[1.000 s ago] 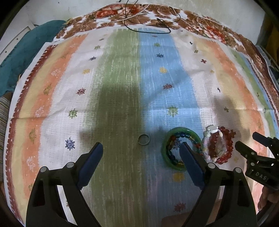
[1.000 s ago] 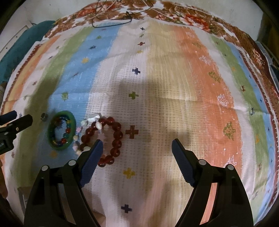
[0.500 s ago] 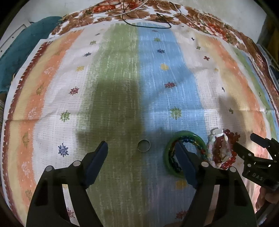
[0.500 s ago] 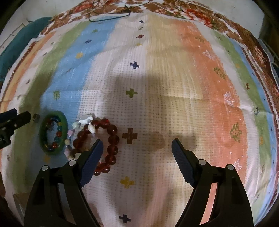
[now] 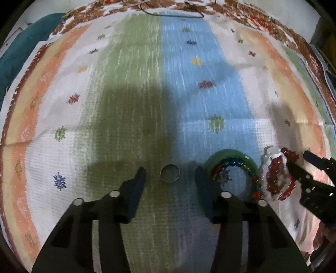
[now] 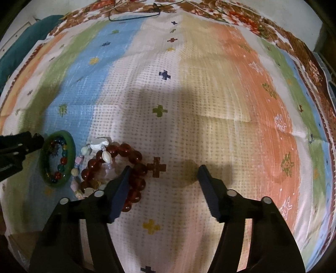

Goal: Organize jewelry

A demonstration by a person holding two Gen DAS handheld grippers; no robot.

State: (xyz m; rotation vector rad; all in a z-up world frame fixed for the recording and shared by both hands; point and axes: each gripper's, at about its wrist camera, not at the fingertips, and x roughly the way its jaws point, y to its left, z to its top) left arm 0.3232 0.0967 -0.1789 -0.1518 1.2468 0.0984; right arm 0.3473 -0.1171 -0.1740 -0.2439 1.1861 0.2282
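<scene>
At the far left a dark teal cloth [image 5: 23,48] lay beside the striped bedspread [image 5: 130,88], whose bands ran green, blue, white and orange, dotted with small stitched flowers and crosses. A thin black cord [image 5: 174,14] curled on the floral border at the far edge.

The left gripper [image 5: 170,175] pointed steeply down at the spread, its jaws closing and standing at a middling gap. A small plain metal ring [image 5: 170,172] lay flat on the green-blue seam between the two blue pads, which did not touch it.

Just to its right sat a green bangle [image 6: 70,147] with a string of small red, blue and green beads [image 6: 61,161] coiled inside it. Touching that on the right lay a bracelet of pale shells and pink stones [image 6: 98,145], overlapped by a bracelet of large glossy dark-red beads [image 6: 137,156].

The right gripper [image 6: 163,175] hovered low there, jaws closing yet still apart. Its left finger [image 6: 120,189] covered part of the red bracelet's loop, whose right side lay between the pads; whether the pad touched the beads could not be told.
</scene>
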